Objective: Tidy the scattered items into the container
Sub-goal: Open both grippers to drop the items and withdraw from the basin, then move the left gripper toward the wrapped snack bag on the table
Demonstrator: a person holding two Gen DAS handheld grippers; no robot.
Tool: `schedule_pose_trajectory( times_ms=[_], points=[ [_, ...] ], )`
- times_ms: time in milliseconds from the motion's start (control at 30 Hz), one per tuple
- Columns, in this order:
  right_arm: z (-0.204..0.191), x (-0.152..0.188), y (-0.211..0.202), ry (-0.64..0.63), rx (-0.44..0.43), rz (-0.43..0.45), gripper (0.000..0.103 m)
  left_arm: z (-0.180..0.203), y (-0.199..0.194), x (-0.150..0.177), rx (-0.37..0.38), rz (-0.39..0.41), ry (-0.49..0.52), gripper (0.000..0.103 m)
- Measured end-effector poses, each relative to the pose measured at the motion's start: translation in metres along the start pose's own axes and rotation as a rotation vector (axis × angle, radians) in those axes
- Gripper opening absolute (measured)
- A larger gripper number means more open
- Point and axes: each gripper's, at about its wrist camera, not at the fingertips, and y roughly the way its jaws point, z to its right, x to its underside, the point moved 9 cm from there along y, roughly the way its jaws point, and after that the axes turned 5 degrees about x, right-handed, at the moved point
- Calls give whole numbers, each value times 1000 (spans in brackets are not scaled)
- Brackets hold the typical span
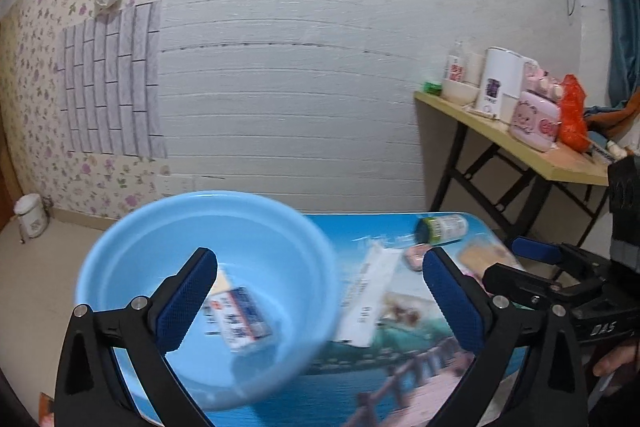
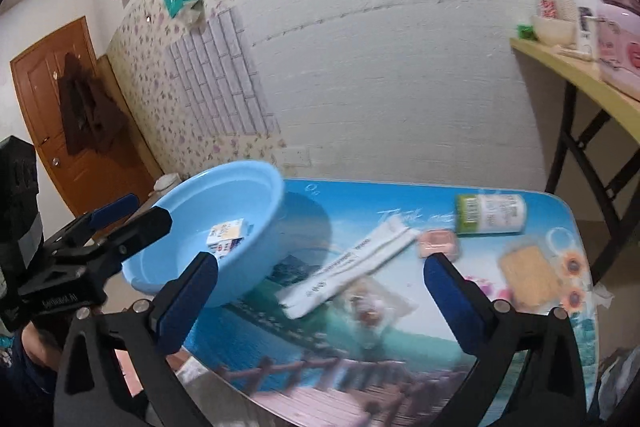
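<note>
A light blue basin (image 1: 208, 287) (image 2: 224, 227) stands at the left end of the picture-printed table (image 1: 400, 367) (image 2: 360, 347). A small blue-and-white box (image 1: 240, 315) (image 2: 228, 235) lies inside it. On the table to its right lie a long white box (image 1: 368, 299) (image 2: 352, 263), a small pink item (image 1: 416, 257) (image 2: 438, 243), a tan pack (image 2: 528, 279) and a green-capped bottle (image 1: 440, 229) (image 2: 490, 214) on its side. My left gripper (image 1: 320, 291) (image 2: 136, 217) hangs open over the basin's right rim. My right gripper (image 2: 320, 287) (image 1: 516, 263) hangs open above the long white box. Neither holds anything.
A folding side table (image 1: 520, 147) with cups, a pink case and an orange bag stands at the right by the wall. A brown door (image 2: 72, 107) is far left, and a white bin (image 1: 30, 215) sits on the floor. The basin overhangs the table's left edge.
</note>
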Motion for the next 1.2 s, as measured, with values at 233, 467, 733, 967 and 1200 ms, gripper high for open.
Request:
schedule_pose_trajectory(
  times_ms=[233,467,733,967,1200],
  points=[
    [49,11,-25,6,73,45,103,49,6,8,76,-13,0,103],
    [82,19,-30,39,165,23,103,77,14,16,96,-52,29,103],
    [98,19,-38,79,173,41,103,81,20,21,82,-74,26,103],
    [112,32,-33,98,202,-11,103,83,30,32,87,-108,20,103],
    [116,42,-26,92,179,-34,103,95,34,41,109,-128,49,103]
  ],
)
